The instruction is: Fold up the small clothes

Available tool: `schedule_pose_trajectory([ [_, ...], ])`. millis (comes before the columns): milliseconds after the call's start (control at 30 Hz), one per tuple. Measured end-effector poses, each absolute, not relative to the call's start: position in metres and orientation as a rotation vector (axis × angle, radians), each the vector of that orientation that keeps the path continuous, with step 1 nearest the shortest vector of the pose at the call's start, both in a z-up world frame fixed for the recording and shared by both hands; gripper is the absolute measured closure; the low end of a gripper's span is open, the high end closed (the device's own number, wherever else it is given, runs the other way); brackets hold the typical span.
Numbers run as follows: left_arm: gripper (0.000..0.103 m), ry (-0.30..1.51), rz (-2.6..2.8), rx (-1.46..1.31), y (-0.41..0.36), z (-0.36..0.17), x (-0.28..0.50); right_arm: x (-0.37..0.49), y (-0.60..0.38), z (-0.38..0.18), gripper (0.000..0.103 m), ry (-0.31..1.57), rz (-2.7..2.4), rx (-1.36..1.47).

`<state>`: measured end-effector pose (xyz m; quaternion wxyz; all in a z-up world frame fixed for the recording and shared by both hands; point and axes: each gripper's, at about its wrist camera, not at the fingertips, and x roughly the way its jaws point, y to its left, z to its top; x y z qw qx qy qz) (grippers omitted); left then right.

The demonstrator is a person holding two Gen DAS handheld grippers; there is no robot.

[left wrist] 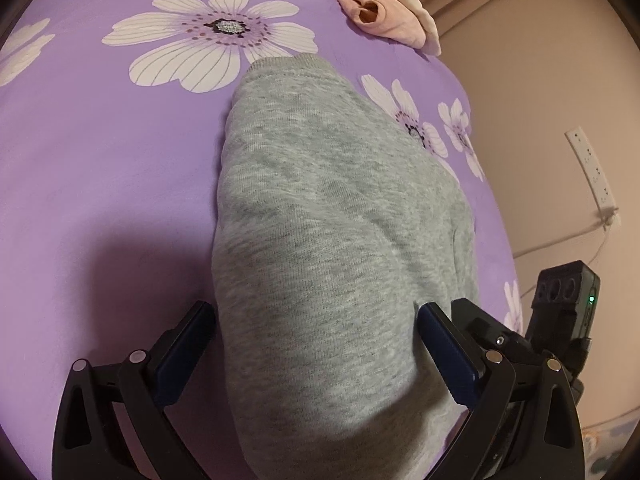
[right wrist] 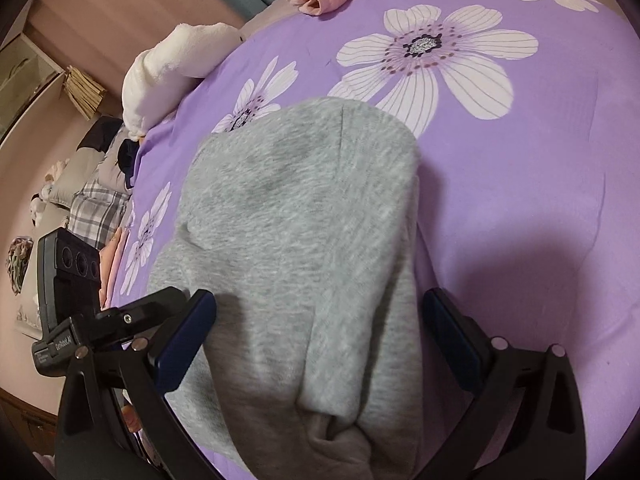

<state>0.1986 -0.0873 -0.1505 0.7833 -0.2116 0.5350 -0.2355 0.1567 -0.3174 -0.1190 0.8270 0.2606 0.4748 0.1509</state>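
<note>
Step in hand, by my judgement: a fold of the grey knit garment (left wrist: 320, 240) is just laid or about to be taken up; it lies on the bed's purple flowered cover (left wrist: 100, 180), already doubled, a rolled edge showing nearest the right claw (right wrist: 320, 340). Left claw (left wrist: 316, 344): jaws wide apart, the cloth running between them and ahead of them, one pad (left wrist: 182, 356) just beside the cloth edge, nothing pinched. Right claw: equally wide, straddling the same garment, gripping nothing; whether its pads brush the fabric I cannot tell. Next move likely calls for both claws to close on the near edge and carry it forward evenly. Pink clothes (left wrist: 376, 12) sit far ahead of the claws.
</note>
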Motion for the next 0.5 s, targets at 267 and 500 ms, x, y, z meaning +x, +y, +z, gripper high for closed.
schedule_pose_trajectory([
  [267,0.004,1.145,-0.496,-0.492,-0.0805,-0.1537,0.1976,0.1565,-0.3206,-0.1209,0.000,0.990,0.349,0.604],
  [500,0.008,1.136,-0.477,-0.480,-0.0815,-0.1528,0.1955,0.1564,-0.3187,-0.1211,0.018,0.991,0.343,0.605],
])
